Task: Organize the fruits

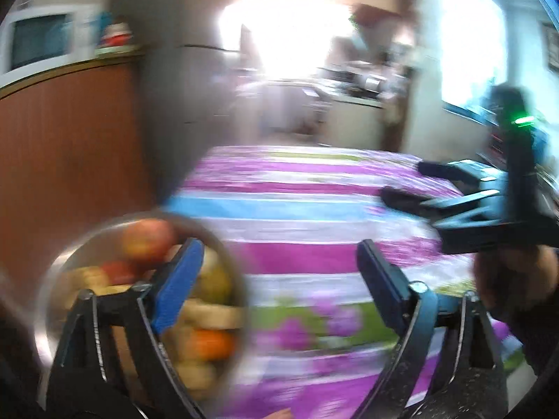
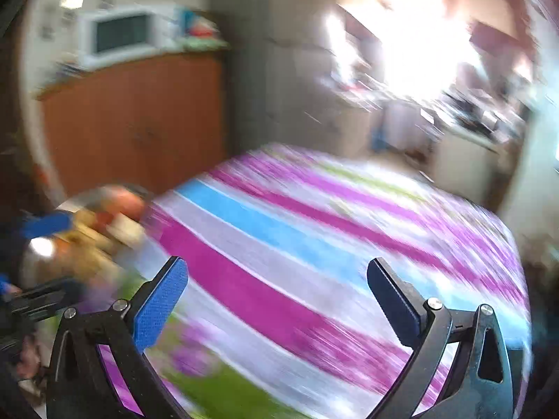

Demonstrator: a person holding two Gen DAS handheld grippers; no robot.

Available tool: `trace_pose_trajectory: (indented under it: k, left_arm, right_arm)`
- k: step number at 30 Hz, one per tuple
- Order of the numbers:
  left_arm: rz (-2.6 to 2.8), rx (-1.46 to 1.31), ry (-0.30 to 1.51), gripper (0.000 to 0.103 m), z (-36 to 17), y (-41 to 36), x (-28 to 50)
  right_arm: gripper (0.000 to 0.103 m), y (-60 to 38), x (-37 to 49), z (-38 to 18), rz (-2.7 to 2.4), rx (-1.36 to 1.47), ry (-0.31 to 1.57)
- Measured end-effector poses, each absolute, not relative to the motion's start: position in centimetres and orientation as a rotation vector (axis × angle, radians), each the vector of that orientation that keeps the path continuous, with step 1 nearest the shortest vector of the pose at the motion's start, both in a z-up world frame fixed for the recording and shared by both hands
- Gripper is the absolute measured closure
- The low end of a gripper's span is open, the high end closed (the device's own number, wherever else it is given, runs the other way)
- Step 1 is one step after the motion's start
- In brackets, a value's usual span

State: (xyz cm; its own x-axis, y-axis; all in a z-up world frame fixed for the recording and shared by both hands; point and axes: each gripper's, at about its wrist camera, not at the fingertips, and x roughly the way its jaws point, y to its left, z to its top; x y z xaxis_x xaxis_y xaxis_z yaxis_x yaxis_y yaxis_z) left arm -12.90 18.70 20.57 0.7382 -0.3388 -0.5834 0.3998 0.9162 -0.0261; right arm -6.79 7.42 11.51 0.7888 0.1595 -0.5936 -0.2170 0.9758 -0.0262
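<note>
Striped tablecloth (image 1: 297, 209) in pink, white and blue, spread over most of both views, bare from centre out to twelve o'clock. Beyond it at eleven o'clock, an orange-brown cabinet (image 2: 132, 118) topped by a white microwave (image 2: 118, 33); past twelve, a glaring bright kitchen, too washed out and smeared to read. On the cloth at seven o'clock in the left wrist view, a metal bowl (image 1: 56, 272) heaped with the fruits (image 1: 195, 300): a red-yellow apple (image 1: 148, 241) on top, an orange one (image 1: 211, 344) lower down, pale yellowish pieces between, kinds hard to tell through the blur. Same bowl at nine o'clock in the right wrist view. Left gripper (image 1: 279, 279) spread wide, nothing between its pads, the left pad (image 1: 178, 289) hanging in front of the bowl's far side. Right gripper (image 2: 279, 296) likewise apart and empty, above bare cloth, seen at three o'clock from the left wrist with a hand (image 1: 513, 279) under it. Judging from the full bowl and two empty tools: the opening step, approach before a first pick. Next move: swing the left gripper toward seven o'clock, settle over the topmost apple, straddle it, then close gently enough not to roll the pile.
</note>
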Motion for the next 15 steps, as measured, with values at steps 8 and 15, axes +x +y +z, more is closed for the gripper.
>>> trace_pose_trajectory:
  k: [8,15]
  left_arm:
    - [-0.449,0.145,0.886,0.007,12.1,10.6,-6.0]
    - [-0.432,0.120,0.987,0.000,8.9,9.7,-4.3]
  right_arm:
    - [0.000,-1.5,-8.0,3.3,0.023,-0.004,0.861]
    - [0.000,-3.8,-8.4,2.3,-0.095,0.071,0.891]
